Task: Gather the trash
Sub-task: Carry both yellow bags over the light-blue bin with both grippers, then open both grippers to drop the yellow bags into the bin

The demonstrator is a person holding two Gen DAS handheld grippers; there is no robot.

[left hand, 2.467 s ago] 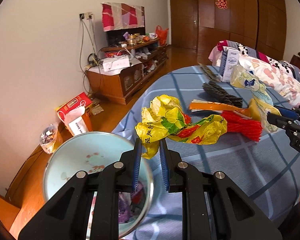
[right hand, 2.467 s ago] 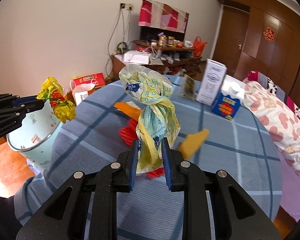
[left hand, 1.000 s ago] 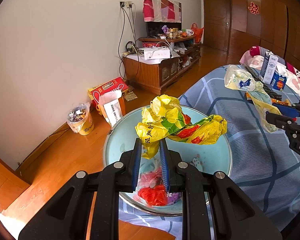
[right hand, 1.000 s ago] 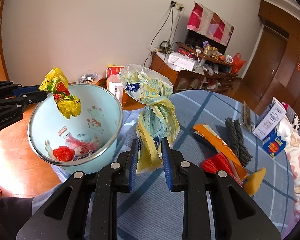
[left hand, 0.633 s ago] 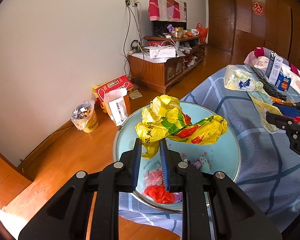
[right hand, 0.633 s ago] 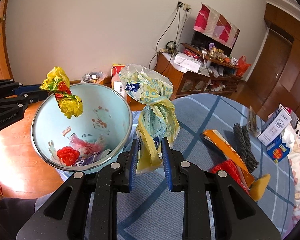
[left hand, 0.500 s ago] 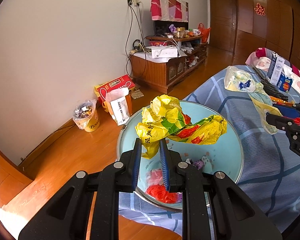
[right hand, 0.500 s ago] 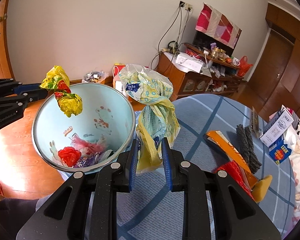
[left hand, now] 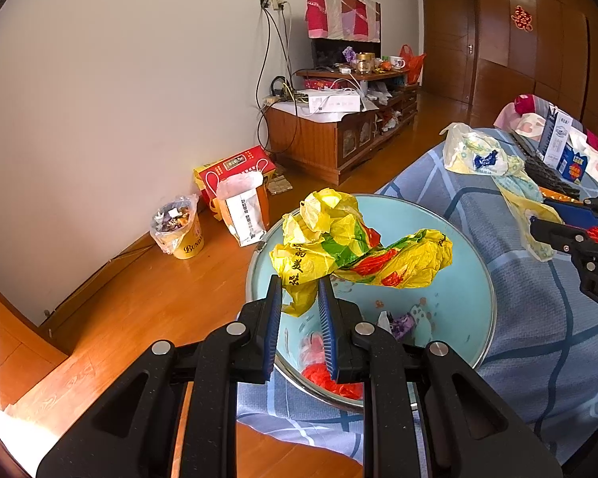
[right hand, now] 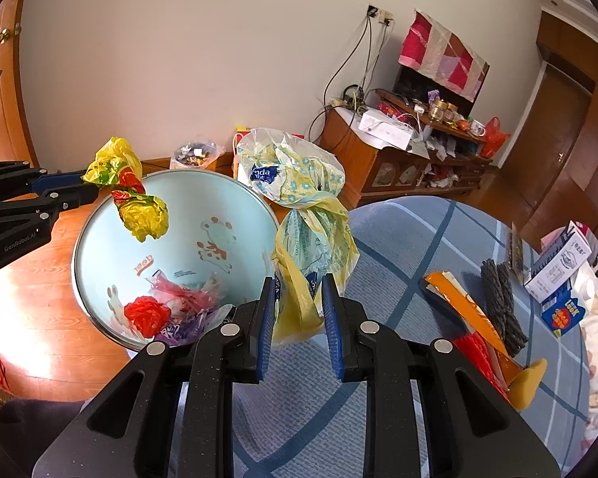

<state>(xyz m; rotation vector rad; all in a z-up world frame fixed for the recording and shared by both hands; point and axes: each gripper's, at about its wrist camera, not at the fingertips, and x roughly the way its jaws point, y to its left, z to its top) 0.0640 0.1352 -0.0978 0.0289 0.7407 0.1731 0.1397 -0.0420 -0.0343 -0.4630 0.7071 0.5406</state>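
Two pairs of tongs carry crumpled bags above a pale blue bin [left hand: 454,247] that stands on the wood floor against the edge of a bed with a blue checked cover [right hand: 398,239]. The left tongs [left hand: 299,302] are clenched on the lower tail of a yellow bag [left hand: 355,251] printed in red and green; in the left wrist view its long axis runs from the pads toward 2 o'clock, the free end hanging over the bin's open mouth. In the right wrist view the same yellow bag [right hand: 131,195] droops from the tong tips toward 5 o'clock, above the bin's rim at 10 o'clock. The right tongs [right hand: 299,306] grip the bottom of a pale patterned bag [right hand: 299,183] with a blue label; its long axis stands nearly upright, pointing to 12 o'clock, the bulging end on top, just beside the bin's rim on the bed side. Inside the bin lie a red wad [right hand: 147,314] and pink and purple scraps [right hand: 187,294]. On the bed cover, at 3 o'clock from the right tongs, rest an orange wrapper [right hand: 462,302], a dark braided strip [right hand: 498,298], a red packet [right hand: 478,354] and a blue and white carton [right hand: 558,275]. A lined yellow tub [left hand: 179,231] of scraps sits by the wall.
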